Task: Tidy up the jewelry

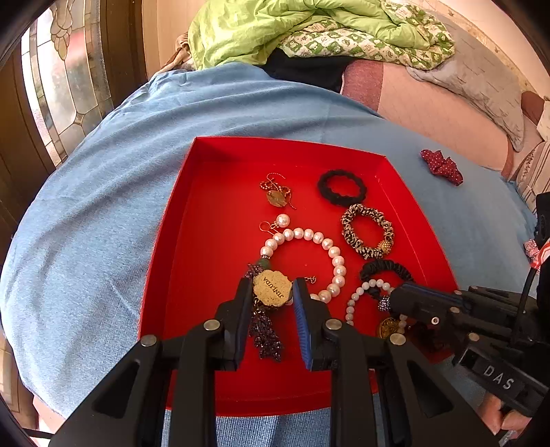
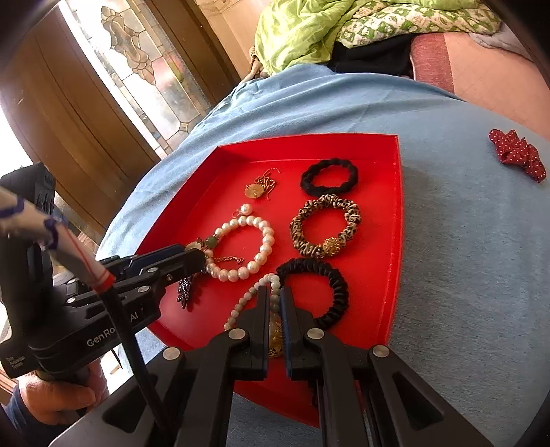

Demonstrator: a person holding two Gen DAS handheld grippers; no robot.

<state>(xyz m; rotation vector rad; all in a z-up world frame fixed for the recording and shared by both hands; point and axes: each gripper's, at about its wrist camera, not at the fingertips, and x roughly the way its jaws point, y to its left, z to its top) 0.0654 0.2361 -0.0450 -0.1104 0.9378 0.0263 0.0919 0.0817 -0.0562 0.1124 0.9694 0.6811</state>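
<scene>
The red tray (image 1: 213,213) is lying on a blue cloth (image 1: 103,192), holding the jewelry. Near its front edge, the left gripper (image 1: 271,292) is pinching a gold scalloped tag (image 1: 272,289) w/ a purple bead tassel (image 1: 266,335) hanging below; the tag is lying at the big pearl bracelet (image 2: 245,247), mid-tray. The right gripper (image 2: 274,299) is sitting nearly closed at the front right corner, clamping on the small pearl bracelet (image 2: 240,304), a gold charm (image 2: 275,338) showing between its fingers. A black satin scrunchie (image 2: 319,292) is crowding just beside it. Toward the back edge: a zebra scrunchie (image 2: 326,225), a black scrunchie (image 2: 329,177), a gold chain pendant (image 2: 259,187) & a pearl earring (image 1: 280,221). A red dotted scrunchie (image 2: 517,154) is lying off-tray on the cloth, well apart. A green quilt (image 1: 292,27) is bunching beyond.
</scene>
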